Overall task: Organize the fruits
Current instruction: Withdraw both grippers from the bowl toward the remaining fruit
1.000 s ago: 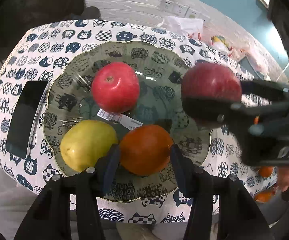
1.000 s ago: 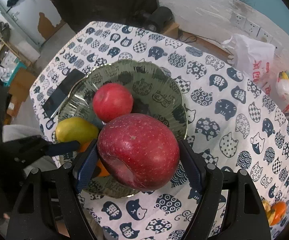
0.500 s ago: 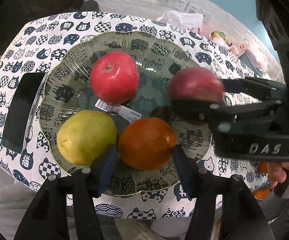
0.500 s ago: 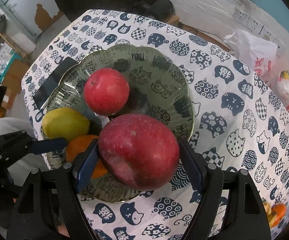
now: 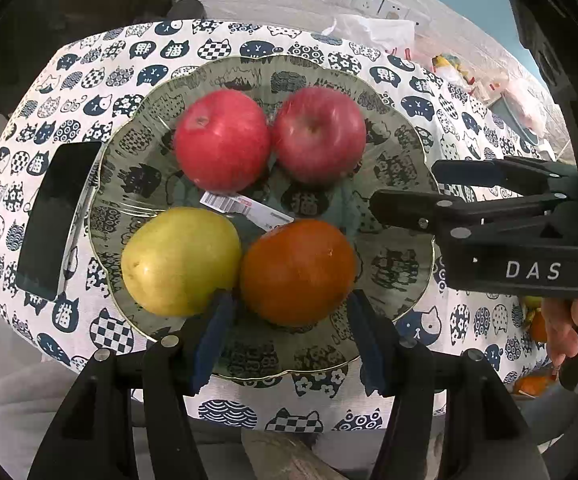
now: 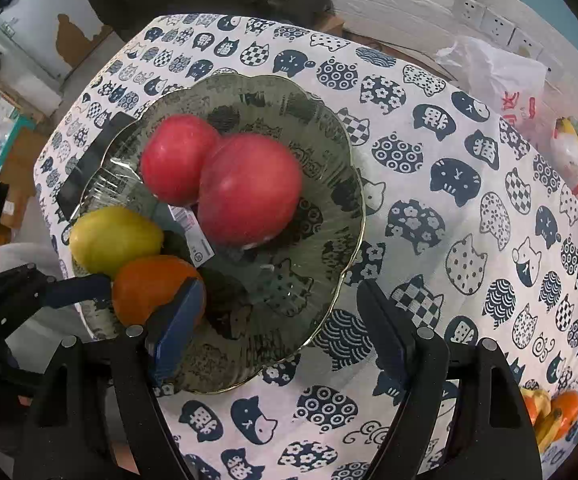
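- Left wrist view: the surface [image 5: 89, 64], under a cat-print cloth, carries the glass plate [image 5: 409, 264] at centre. A black phone [image 5: 55, 220] lies just beside the plate rim at 9 o'clock.
- The plate's raised, scalloped rim keeps round fruit from rolling off, which probably explains why all four pieces sit inside it.
- Fruit layout in this view: first red apple [image 5: 221, 140] at 11 o'clock, second red apple [image 5: 319, 134] at 1 o'clock, the two touching; yellow pear [image 5: 179, 260] at 8 o'clock; orange fruit [image 5: 299, 270] at 5 o'clock, touching the pear. A printed label [image 5: 245, 210] lies flat at the plate centre between them.
- Right gripper [image 6: 281, 320]: jaws spread wide and empty, hanging over the plate's near rim. The second red apple [image 6: 249, 188] rests on the plate, clear of both pads, so this apple appears delivered.
- Left gripper [image 5: 287, 336]: its jaws have just been opening. The blue pads stand either side of the orange fruit's near edge without pressing on it, so the fruit rests on the plate by its own weight.
- Judgement: both placements look complete. More orange fruit [image 6: 557, 408] shows at the surface edge at 4 o'clock in the right wrist view, possibly the next items.
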A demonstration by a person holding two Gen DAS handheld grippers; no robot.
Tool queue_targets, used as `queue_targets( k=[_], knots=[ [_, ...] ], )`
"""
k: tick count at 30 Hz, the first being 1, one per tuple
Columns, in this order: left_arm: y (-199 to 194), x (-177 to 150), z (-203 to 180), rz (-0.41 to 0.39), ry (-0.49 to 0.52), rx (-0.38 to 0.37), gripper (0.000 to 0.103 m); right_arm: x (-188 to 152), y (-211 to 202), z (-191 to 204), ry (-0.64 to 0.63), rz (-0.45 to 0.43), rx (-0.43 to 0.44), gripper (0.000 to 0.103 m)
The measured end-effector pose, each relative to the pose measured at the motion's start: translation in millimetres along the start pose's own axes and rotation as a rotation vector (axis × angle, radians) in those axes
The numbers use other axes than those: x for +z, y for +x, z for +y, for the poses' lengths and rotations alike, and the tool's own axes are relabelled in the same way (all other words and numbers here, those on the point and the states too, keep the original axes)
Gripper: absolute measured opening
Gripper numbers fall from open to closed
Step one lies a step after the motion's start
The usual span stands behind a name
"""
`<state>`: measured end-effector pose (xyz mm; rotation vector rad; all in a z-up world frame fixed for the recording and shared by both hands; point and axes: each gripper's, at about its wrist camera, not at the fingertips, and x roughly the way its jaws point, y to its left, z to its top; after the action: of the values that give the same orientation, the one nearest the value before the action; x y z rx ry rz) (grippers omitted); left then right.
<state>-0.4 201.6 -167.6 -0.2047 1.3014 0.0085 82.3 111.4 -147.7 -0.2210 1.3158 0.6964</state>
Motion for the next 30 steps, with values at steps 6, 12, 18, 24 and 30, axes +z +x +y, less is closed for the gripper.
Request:
queue_targets(
  k=[6,12,18,24,30],
  knots=[
    [-8,0,-2,-0.012,-0.005,0.002,0.062,1,-13,1,-0.001,-0.033,0.003,0.080],
    [-20,2,-18,-0.043,0.031,0.019,0.071,-3,-34,-1,-0.005,-0.073,-0.030,0.080],
    [-30,7,-41,-0.067,0.071,0.022,0.079,-16,-62,-17,0.017,-0.110,-0.061,0.080],
    [-37,10,-65,-0.078,0.102,0.017,0.080,-32,-93,-39,0.044,-0.134,-0.116,0.080],
    [-39,12,-96,-0.080,0.163,0.018,0.081,-52,-118,-65,0.081,-0.137,-0.148,0.082]
  ],
)
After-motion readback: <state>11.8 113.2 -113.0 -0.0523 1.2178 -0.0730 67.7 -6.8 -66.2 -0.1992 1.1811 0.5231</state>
